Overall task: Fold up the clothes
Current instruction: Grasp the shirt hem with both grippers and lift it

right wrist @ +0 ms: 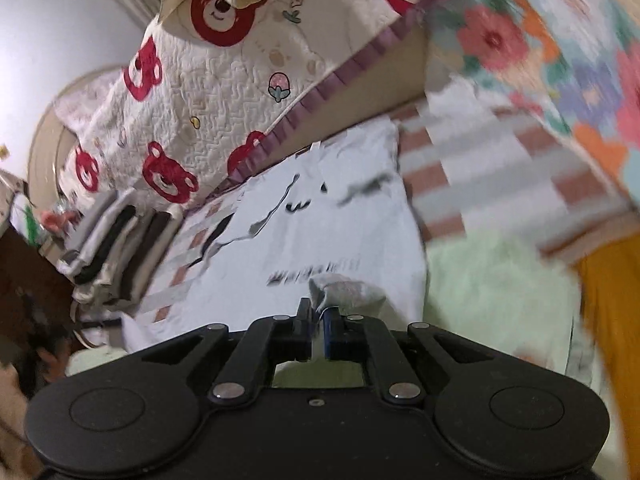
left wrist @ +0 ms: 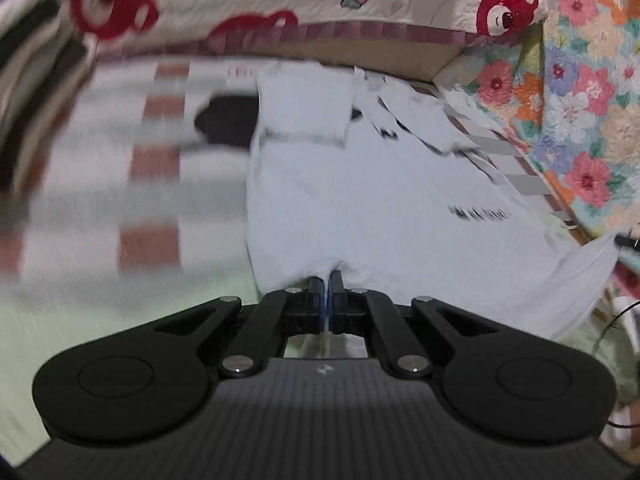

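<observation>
Both jaws closed, the left gripper (left wrist: 329, 280) and right gripper (right wrist: 319, 312) each pinch the near hem of a white T-shirt (left wrist: 360, 184) spread ahead on a striped bedsheet (left wrist: 152, 160).

Left hand-held gripper (left wrist: 327, 280) & right hand-held gripper (right wrist: 319, 312): both jaws clamped tight, cloth pinched between

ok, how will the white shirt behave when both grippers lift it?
Likely floppy: the white shirt bunches at the left gripper and puckers at the right gripper. Probably light; it lies thin on the bed. The unheld middle will likely sag.
</observation>
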### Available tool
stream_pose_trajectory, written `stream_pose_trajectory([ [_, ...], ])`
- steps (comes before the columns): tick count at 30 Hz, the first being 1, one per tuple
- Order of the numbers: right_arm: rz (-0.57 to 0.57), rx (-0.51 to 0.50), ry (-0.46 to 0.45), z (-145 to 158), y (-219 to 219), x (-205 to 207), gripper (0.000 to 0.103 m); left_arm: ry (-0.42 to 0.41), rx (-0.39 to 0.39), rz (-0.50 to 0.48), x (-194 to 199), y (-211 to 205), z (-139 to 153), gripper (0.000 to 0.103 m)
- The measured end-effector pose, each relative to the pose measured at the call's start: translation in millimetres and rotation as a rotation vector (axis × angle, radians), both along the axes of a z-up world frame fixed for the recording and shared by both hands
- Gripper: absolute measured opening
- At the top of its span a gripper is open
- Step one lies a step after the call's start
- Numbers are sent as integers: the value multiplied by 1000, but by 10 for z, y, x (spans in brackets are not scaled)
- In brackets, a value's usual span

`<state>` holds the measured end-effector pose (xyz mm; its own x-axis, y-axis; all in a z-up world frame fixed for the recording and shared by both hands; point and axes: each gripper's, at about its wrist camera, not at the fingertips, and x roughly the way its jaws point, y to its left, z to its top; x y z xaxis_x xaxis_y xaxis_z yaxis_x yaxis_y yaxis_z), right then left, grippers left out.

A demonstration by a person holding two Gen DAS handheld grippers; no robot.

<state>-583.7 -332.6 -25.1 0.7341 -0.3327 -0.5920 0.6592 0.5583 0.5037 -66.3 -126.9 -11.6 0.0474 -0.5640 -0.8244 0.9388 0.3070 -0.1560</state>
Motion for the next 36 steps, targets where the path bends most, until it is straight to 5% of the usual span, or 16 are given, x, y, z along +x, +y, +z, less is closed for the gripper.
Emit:
stream_pose_trajectory([
  [4,94,48,218,420,-1048,649,7,-141,149,-109,387,-929,208,1],
  [7,114,28,460,559,-1662,1246,6,-127,118,45,631,-1543,260,1],
  [9,167,-106,637,495,-1868,1662,6,-164,74,66,726,-1863,195,1],
  [16,59,-102,510,196,-2483,1835,6,-162,117,128,1125,-2353,-165,1],
  [22,-34,-96,399,-60,-3010,1981,6,-379,255,-21,1096,-3008,-247,1],
  [26,-90,-90,327,-214,-3261,1994,6,-464,154,-9,1112,-3280,-348,1],
  [36,-178,-35,187,-320,-3743,1985,6,-208,4,252,1710,-3438,-461,1],
])
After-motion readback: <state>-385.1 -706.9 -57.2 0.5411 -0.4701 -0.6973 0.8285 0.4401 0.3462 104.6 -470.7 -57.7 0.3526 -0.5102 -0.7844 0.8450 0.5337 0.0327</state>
